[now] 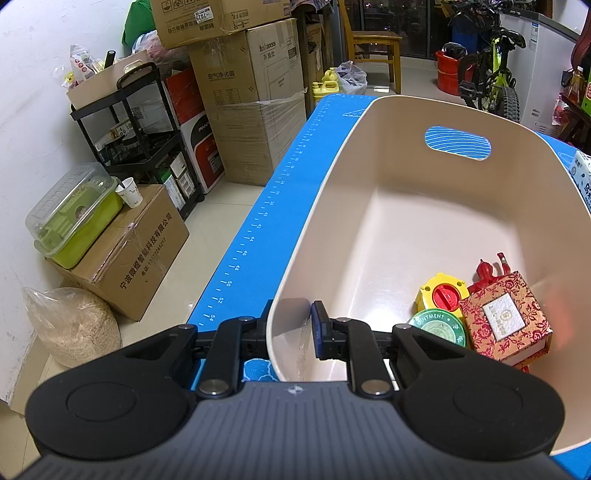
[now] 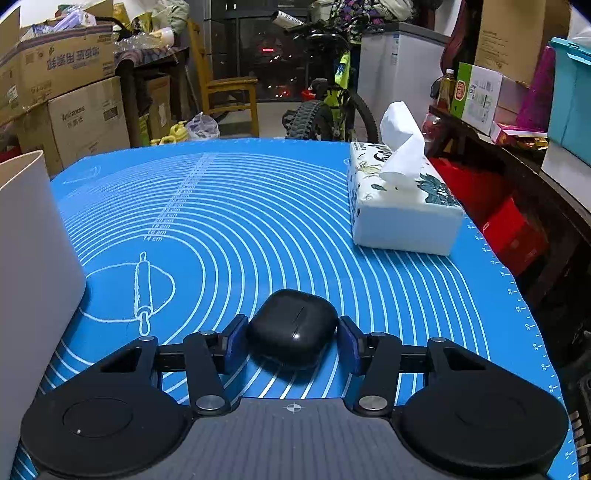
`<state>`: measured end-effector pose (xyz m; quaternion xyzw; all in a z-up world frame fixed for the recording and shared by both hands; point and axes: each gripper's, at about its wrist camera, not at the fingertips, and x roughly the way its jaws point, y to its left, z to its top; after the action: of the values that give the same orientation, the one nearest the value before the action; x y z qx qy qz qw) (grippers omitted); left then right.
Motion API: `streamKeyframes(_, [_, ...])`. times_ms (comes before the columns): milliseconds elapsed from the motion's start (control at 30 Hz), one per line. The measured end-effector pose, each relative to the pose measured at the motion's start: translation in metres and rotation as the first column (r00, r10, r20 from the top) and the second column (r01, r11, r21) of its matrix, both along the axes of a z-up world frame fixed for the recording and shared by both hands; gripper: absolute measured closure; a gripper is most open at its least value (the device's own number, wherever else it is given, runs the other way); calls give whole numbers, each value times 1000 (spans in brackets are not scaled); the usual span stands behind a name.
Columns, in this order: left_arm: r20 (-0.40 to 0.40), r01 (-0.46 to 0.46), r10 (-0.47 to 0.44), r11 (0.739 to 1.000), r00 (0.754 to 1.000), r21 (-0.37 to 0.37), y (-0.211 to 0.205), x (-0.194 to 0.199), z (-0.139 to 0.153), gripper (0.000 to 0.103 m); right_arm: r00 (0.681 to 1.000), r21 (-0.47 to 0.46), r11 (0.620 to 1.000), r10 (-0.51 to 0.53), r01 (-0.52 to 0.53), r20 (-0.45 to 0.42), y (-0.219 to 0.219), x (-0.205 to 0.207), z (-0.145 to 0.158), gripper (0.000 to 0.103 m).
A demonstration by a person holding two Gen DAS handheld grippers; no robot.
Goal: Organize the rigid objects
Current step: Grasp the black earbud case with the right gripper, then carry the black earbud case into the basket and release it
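On the blue mat (image 2: 258, 206), what does the right gripper (image 2: 291, 338) hold?
— A glossy black case (image 2: 291, 328), jaws narrowed against it. It could squirt free. Left gripper (image 1: 290, 328) pinches the bin (image 1: 369, 122) rim.

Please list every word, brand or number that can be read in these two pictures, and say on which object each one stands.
"OINTMENT": on the green round tin in the beige bin.
"48", "50", "52", "54": ruler marks along the edge of the blue mat.
"14 cm": on the mat's circle scale, right wrist view.
"7029": sticker on the top cardboard box.
Chinese print on other cartons and the tissue box: not transcribed.
White label on the red patterned box: too small to read.
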<state>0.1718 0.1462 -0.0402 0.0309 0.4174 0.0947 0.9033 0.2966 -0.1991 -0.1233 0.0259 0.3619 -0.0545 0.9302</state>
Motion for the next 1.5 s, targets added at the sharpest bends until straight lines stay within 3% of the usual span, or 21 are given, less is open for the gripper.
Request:
streamKeyframes(167, [-2, 0, 0, 1000, 1000, 0, 1, 0, 1, 82, 1000, -21, 1000, 7, -7, -11, -3, -3, 4, 46])
streamKeyframes(367, [-3, -2, 2, 1000, 1000, -3, 1, 0, 0, 82, 998, -42, 999, 28, -25, 58, -3, -11, 24, 46])
streamKeyframes(600, [-4, -4, 4, 1000, 1000, -6, 1, -2, -2, 82, 983, -1, 999, 53, -54, 174, 9, -23, 68, 46])
streamKeyframes(900, [-8, -10, 9, 1000, 1000, -9, 1, -2, -2, 82, 938, -3, 980, 191, -199, 290, 54, -55, 125, 46])
streamKeyframes(1267, [-10, -11, 11, 1000, 1000, -10, 1, -1, 0, 82, 894, 11, 931, 347, -364, 284, 127, -77, 144, 46])
streamKeyframes(1500, [-10, -12, 11, 1000, 1000, -11, 1, -1, 1, 82, 867, -20, 884, 463, -468, 186, 170, -86, 130, 46])
